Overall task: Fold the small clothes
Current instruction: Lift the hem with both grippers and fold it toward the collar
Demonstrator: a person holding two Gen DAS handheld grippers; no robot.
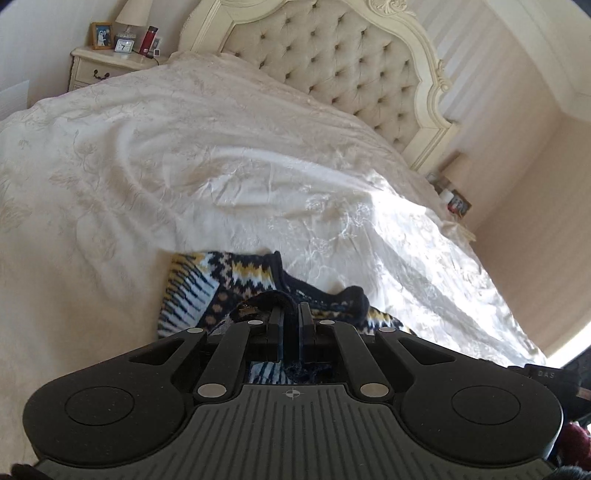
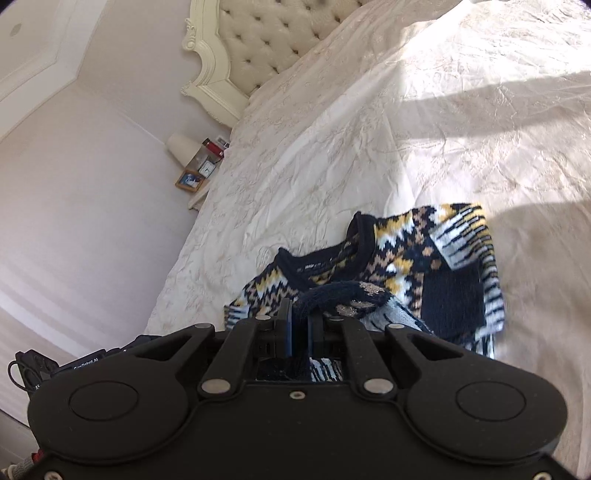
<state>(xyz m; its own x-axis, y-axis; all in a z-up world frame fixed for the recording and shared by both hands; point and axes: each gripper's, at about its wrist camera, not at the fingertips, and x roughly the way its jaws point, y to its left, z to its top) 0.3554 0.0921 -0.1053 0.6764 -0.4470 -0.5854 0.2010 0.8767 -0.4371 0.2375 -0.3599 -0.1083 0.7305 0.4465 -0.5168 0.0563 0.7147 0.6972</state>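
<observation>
Sweater [image 1: 236, 284], a small knit in navy, yellow, white and tan, lies on the bed's pale bedspread [image 1: 184, 166] in the left wrist view, at the 6 o'clock part of the frame, right above the left tool [image 1: 290, 314]. Around it: a tufted cream headboard [image 1: 332, 66] at 12 to 1 o'clock, and a nightstand [image 1: 107, 62] at 11 o'clock carrying a lamp, a framed photo [image 1: 101, 36], a small clock [image 1: 124, 45] and a red bottle [image 1: 148, 40]. A second cluttered stand shows at 3 o'clock beside the bed edge. Nothing lies on the bedspread between the knit and the headboard. The left tool's fingers are drawn close, with a dark navy edge of the knit pinched between them and lifted off the rest of the garment.

In the right wrist view the sweater [image 2: 424, 266] lies at 3 to 4 o'clock from frame centre, neckline toward 12 o'clock, one striped sleeve folded across the body. The headboard [image 2: 251, 48] sits at 12 o'clock, and the same stand with clock [image 2: 207, 168] and photo at 9 to 10 o'clock. The right tool [image 2: 299, 321] is at 6 o'clock, its fingers nearly together and gripping a navy ribbed edge that arches up from the garment just above them. Sunlight bands cross the bedspread [image 2: 406, 129] at 2 o'clock.
</observation>
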